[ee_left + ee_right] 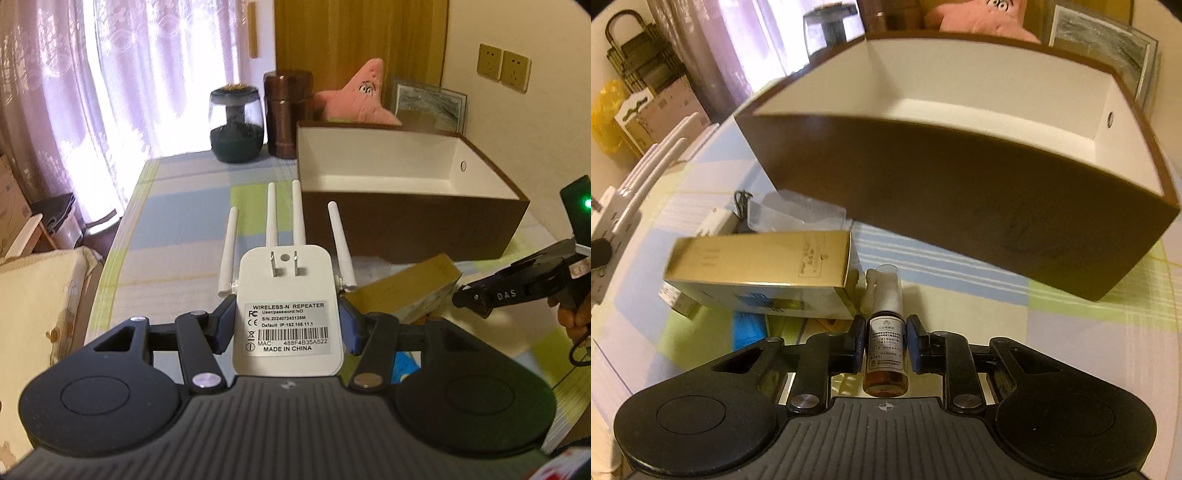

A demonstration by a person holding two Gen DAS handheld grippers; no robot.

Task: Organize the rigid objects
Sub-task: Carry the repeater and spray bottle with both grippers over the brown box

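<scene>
My left gripper (pixel 288 325) is shut on a white wireless repeater (pixel 288 280), label and plug prongs facing the camera, its several antennas pointing away, held above the checked tablecloth. A brown box (pixel 406 225) with a white inside stands open just beyond it to the right. My right gripper (pixel 885 341) is shut on a small amber spray bottle (pixel 885 354) with a white nozzle, low over the table in front of the brown box (pixel 960 192). A gold carton (pixel 757 262) lies immediately left of the bottle. In the left wrist view the right gripper (pixel 465 297) shows at the right edge beside the gold carton (pixel 402 291).
A dark glass jar (pixel 236 125), a brown cylinder (pixel 286 114), a pink star plush (pixel 358 96) and a framed picture (pixel 428 107) stand behind the box. Crumpled clear plastic (pixel 798 214) and a white block with a black cord (pixel 720 221) lie left of it.
</scene>
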